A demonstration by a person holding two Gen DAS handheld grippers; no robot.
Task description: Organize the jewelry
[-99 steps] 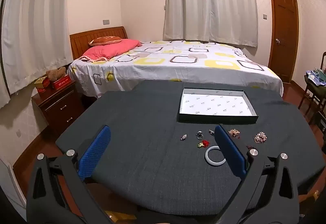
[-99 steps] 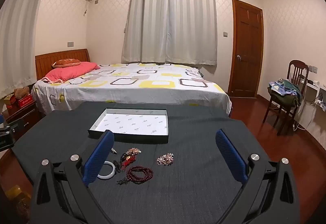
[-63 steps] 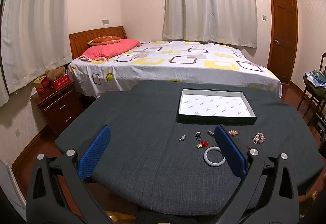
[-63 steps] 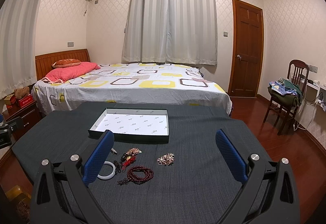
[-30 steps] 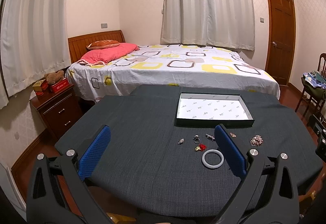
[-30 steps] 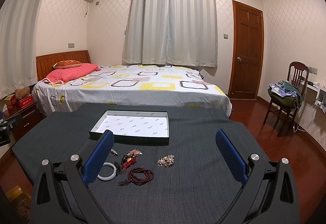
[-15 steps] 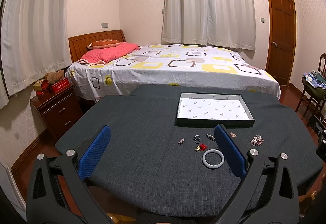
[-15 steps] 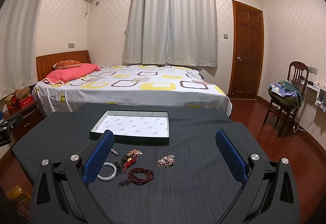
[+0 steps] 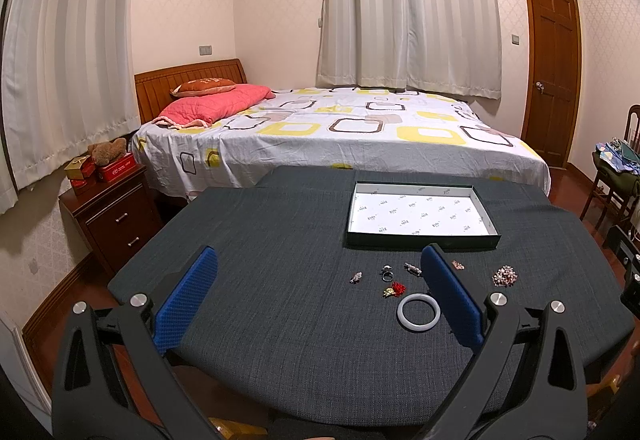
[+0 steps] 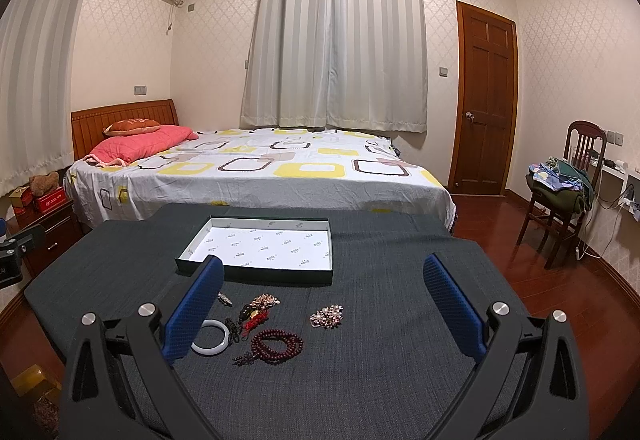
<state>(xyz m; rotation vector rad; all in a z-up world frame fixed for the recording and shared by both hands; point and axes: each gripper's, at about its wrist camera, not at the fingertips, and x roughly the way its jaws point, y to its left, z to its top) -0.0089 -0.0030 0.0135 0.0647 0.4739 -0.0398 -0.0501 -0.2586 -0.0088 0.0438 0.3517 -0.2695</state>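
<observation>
From the left wrist view, the left gripper (image 9: pixel 320 292) hangs above the near edge of the dark cloth-covered table (image 9: pixel 260 240), jaws spread wide and holding nothing. The jewelry lies loose toward the right: a white bangle (image 9: pixel 419 311) nearest, a red-and-gold charm (image 9: pixel 395 289) just beyond it, a ring (image 9: pixel 387 273), two small silver pieces to either side of the ring, and a beaded cluster (image 9: pixel 505 275) further right. The open tray (image 9: pixel 420 242) sits beyond them, its white lining bare, so nothing looks sorted yet. From the right wrist view, the right gripper (image 10: pixel 320 304) is likewise wide open and empty, and here a coil of dark red beads (image 10: pixel 277 345) and a pink flower brooch (image 10: pixel 327 316) lie between its fingers, with the bangle (image 10: pixel 211 337) partly behind the left finger. A good first pick is probably the brooch, standing clear of the tangle; come straight down, close gently across its width, and lift before carrying it over the tray wall. The beads likely sag, so grip several strands together.
</observation>
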